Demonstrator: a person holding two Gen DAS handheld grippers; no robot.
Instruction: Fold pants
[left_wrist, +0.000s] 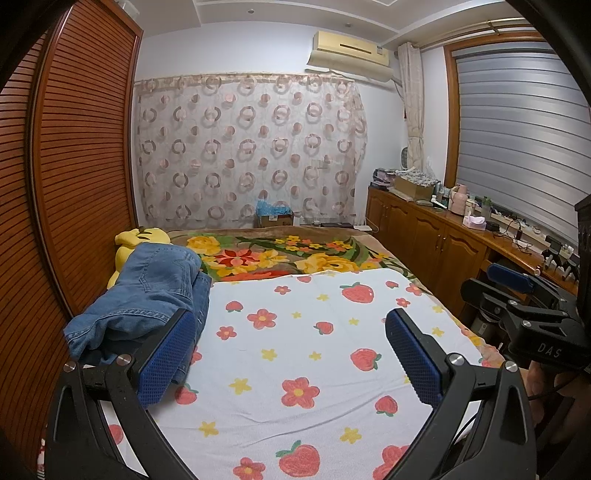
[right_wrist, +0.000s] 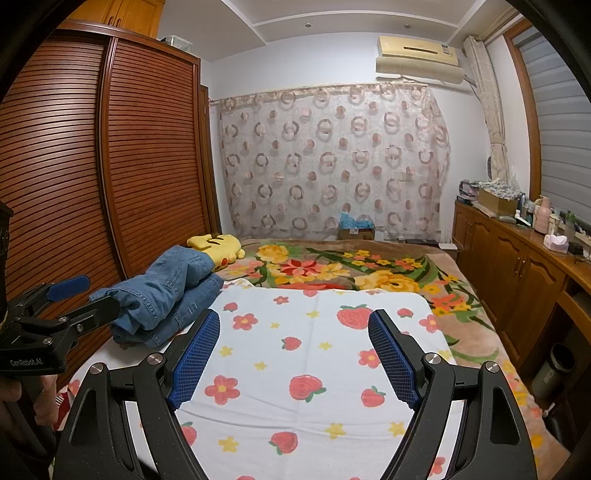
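Observation:
Blue denim pants (left_wrist: 147, 295) lie in a folded pile at the left edge of the bed, beside the wardrobe; the right wrist view shows the same pants (right_wrist: 166, 291) left of centre. My left gripper (left_wrist: 291, 354) is open over the white strawberry-print sheet (left_wrist: 314, 332), its left finger just in front of the pile, with nothing between the pads. My right gripper (right_wrist: 293, 358) is open too, above the sheet (right_wrist: 314, 350), right of the pants. Each gripper appears at the edge of the other's view: the right gripper (left_wrist: 524, 295) and the left gripper (right_wrist: 70, 295).
A yellow plush toy (right_wrist: 218, 247) lies behind the pants. A floral blanket (left_wrist: 280, 254) covers the far half of the bed. A slatted wooden wardrobe (right_wrist: 110, 166) stands on the left, low wooden cabinets (right_wrist: 517, 269) with clutter on the right. A hand (right_wrist: 40, 398) holds the left gripper.

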